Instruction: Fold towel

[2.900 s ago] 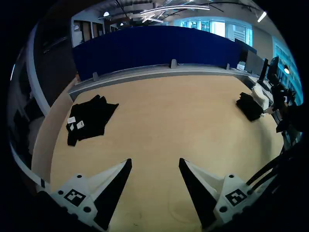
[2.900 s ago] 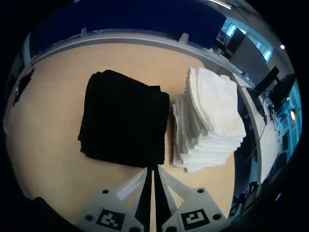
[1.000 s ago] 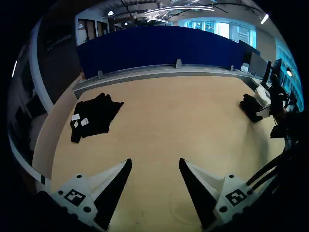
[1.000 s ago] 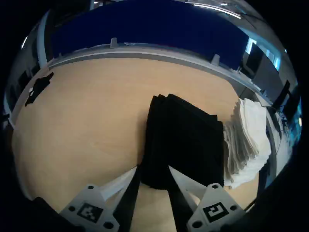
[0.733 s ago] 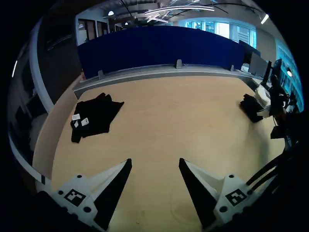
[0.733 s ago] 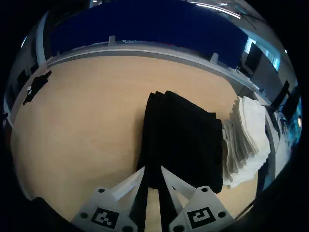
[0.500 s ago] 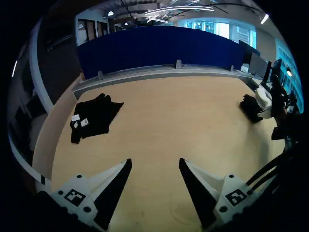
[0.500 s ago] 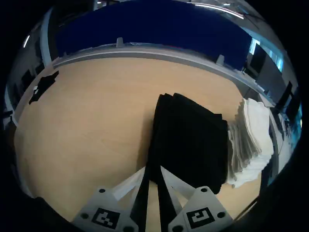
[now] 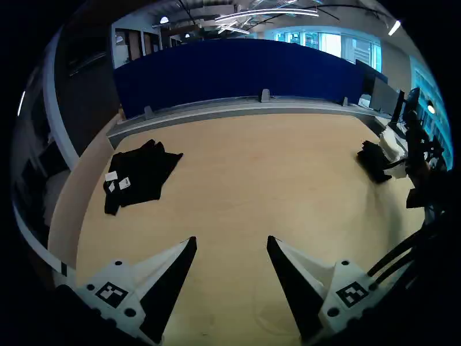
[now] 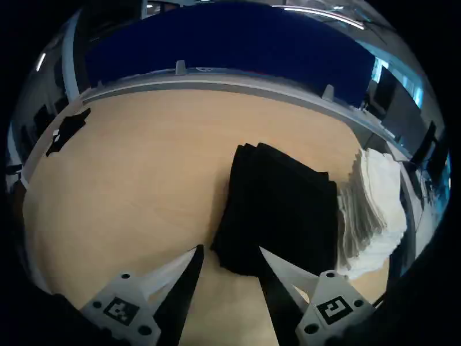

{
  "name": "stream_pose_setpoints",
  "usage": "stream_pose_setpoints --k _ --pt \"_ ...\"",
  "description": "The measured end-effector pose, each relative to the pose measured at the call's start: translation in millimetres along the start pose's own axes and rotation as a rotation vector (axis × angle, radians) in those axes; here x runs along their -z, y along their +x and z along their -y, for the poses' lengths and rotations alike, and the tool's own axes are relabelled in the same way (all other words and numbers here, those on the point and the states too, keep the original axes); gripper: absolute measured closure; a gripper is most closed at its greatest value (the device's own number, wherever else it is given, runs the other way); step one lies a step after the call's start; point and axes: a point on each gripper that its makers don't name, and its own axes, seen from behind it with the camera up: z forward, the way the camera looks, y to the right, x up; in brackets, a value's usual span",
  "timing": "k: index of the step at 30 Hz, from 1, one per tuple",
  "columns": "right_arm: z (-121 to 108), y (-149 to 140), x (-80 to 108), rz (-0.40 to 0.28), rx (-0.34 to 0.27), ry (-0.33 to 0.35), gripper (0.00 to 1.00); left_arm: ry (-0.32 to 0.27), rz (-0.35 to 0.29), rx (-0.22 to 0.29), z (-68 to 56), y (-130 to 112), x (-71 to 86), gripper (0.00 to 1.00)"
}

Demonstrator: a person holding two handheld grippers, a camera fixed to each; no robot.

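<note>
The black towel stack (image 10: 282, 213) lies on the wooden table (image 10: 132, 173) beside a white towel stack (image 10: 374, 213), its near corner by the wide-open right gripper (image 10: 229, 248), while the left gripper (image 9: 231, 237), equally wide, hovers over bare wood.

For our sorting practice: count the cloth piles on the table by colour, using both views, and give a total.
Black: 2, the folded black stack and the loose black cloth.
White: 1, the white stack.
Total: 3.
</note>
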Motion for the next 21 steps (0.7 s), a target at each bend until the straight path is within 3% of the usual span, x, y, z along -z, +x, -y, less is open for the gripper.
stream_pose_setpoints --k 10,15,21 --pt "-38 31 11.8 -0.058 -0.028 -0.052 0.26 -0.001 -0.001 -0.004 -1.6 4 -1.3 0.10" --pt "-66 50 13.5 -0.075 -0.036 -0.083 0.26 0.000 0.001 -0.009 -3.8 5 -2.3 0.10" --pt "-80 60 10.0 -0.076 -0.033 -0.094 0.26 0.000 0.004 -0.008 -6.1 6 -3.4 0.10"
